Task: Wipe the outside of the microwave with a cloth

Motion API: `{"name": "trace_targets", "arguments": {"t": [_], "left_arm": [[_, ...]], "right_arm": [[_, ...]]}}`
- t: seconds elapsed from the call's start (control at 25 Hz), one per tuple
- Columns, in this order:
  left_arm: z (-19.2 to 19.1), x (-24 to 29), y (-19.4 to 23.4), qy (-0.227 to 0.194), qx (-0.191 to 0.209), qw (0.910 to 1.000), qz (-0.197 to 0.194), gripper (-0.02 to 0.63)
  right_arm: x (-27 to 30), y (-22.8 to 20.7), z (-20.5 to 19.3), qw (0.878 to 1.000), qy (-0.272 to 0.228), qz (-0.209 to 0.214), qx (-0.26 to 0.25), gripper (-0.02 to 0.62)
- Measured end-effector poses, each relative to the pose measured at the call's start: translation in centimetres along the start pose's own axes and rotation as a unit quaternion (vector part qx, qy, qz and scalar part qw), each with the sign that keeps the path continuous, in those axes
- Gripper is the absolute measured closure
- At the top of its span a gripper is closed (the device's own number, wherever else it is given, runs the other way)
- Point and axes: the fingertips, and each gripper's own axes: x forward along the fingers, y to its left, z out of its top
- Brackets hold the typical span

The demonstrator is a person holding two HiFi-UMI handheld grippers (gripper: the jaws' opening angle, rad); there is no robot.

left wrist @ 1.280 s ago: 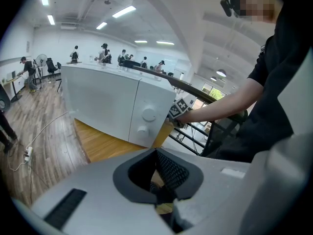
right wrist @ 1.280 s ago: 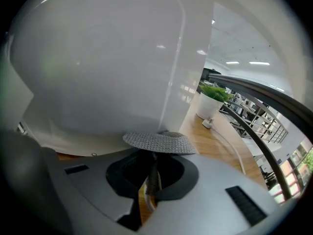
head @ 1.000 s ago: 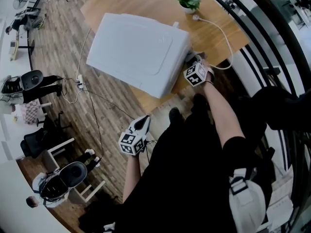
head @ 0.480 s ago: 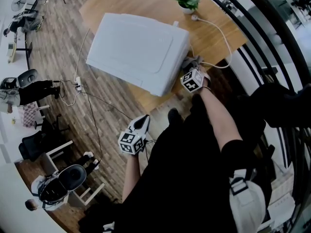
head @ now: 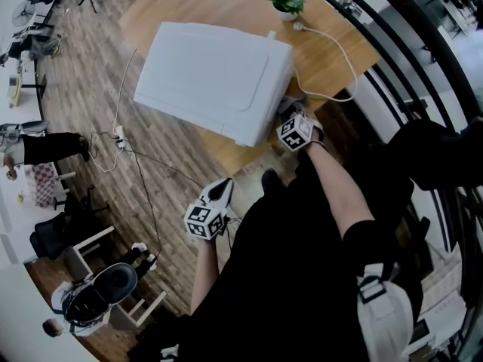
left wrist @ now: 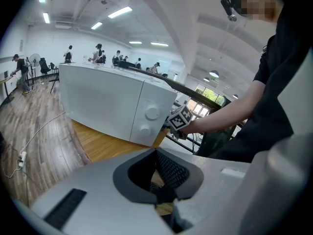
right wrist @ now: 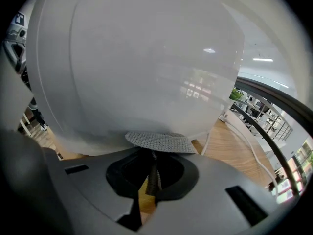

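**Right tool slides nearer the microwave's front corner**

Since a second ago the right tool point(head: 287, 112) has crept along the side wall of the microwave point(head: 211, 74) toward its front corner. Its jaws are pinched together on a grey mesh cloth point(right wrist: 159, 141), which lies flat against that white wall. The left tool point(head: 223, 191) hangs low and well apart from the work, its jaws closed on nothing. The microwave stands on the wooden bench point(head: 226, 6), close to the near edge.

The cloth seems to be caught only by a narrow fold, so drag could pull it free and let the tool's hard body scrape the casing. A firm sideways push might also shift the microwave on the bench.
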Motion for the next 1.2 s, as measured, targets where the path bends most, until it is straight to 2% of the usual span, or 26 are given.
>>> {"name": "trace_targets", "arguments": {"t": [0.64,1.2], "left_arm": [[-1.2,-1.7,1.7,0.005,0.017,0.9994,-0.029,0.604],[-3.1,-4.0,2.8,0.013,0.038,0.9976,-0.056,0.604]], "right_arm": [[-1.2,5.7,-1.4,1.000,0.017,0.003,0.007,0.577],[-2.7,9.7,-2.0,1.000,0.017,-0.017,0.016,0.577]]}}
